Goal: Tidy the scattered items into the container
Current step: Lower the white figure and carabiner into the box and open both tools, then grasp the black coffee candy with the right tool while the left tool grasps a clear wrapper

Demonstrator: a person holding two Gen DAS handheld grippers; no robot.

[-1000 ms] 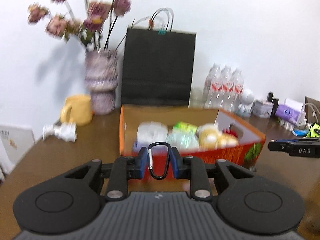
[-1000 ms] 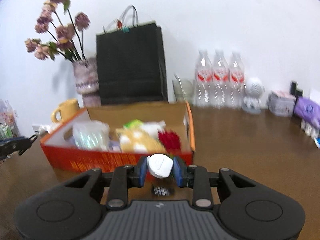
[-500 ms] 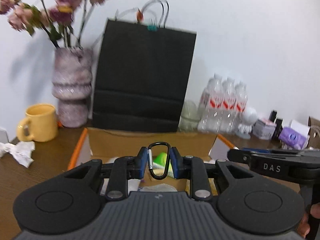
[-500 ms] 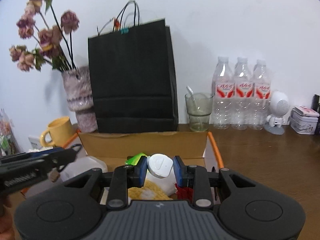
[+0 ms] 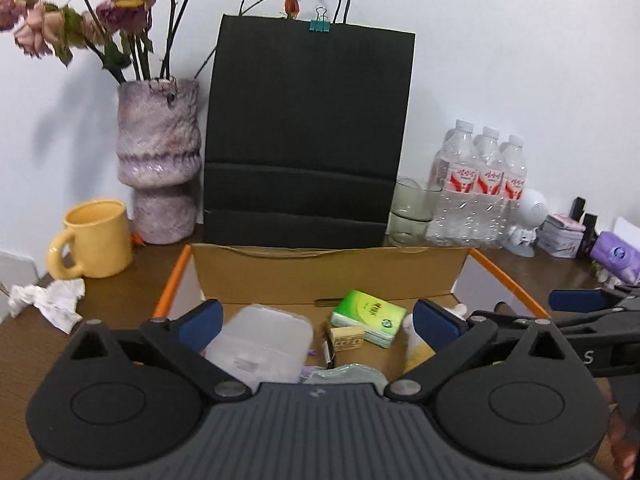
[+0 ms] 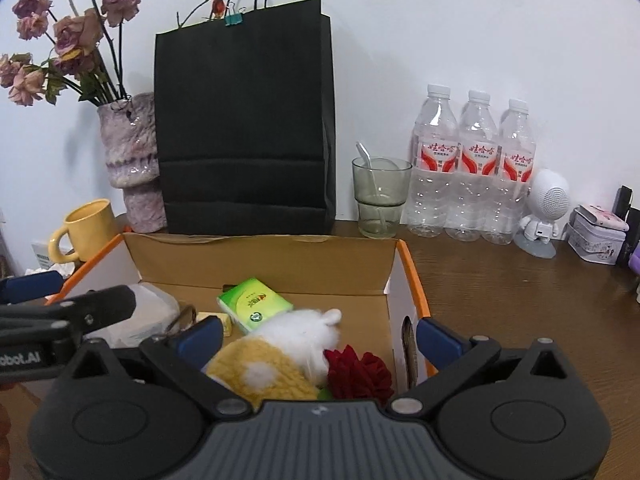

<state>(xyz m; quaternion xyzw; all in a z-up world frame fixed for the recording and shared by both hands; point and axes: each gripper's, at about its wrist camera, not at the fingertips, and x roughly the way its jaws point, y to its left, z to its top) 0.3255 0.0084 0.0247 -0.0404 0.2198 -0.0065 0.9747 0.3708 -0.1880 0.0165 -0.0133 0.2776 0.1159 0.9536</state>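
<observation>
Left hand-held gripper (image 5: 316, 320) — jaws opening, spread wide over the cardboard box (image 5: 328, 276), nothing between the pads. Right hand-held gripper (image 6: 318, 336) — likewise opening, wide and empty, poised over the right half of the box. Both point down into it.

Inside the box, nearest the front: a clear plastic case (image 5: 264, 340) on the left, a yellow-and-white plush (image 6: 280, 352) and a red rose (image 6: 356, 368) toward the right wall. Mid-box: a green tissue pack (image 5: 366, 316), tilted, with a small tan block (image 5: 347, 337) just beside it. Whatever the hand-held grippers delivered cannot be picked out among the contents.

Judgement: the step in hand is the release and withdrawal. To do it well, keep the fingers spread and lift straight up clear of the box rim before moving sideways; the two hand-held grippers sit close together, so draw them apart to their own sides to avoid clashing.

Left of the box on the surface: a crumpled paper scrap (image 5: 48, 300) — possibly the next item — and a yellow mug (image 5: 94, 240). Behind the box: a black paper bag (image 6: 244, 120), a vase of dried roses (image 5: 160, 160), a glass (image 6: 380, 200), three water bottles (image 6: 472, 168).
</observation>
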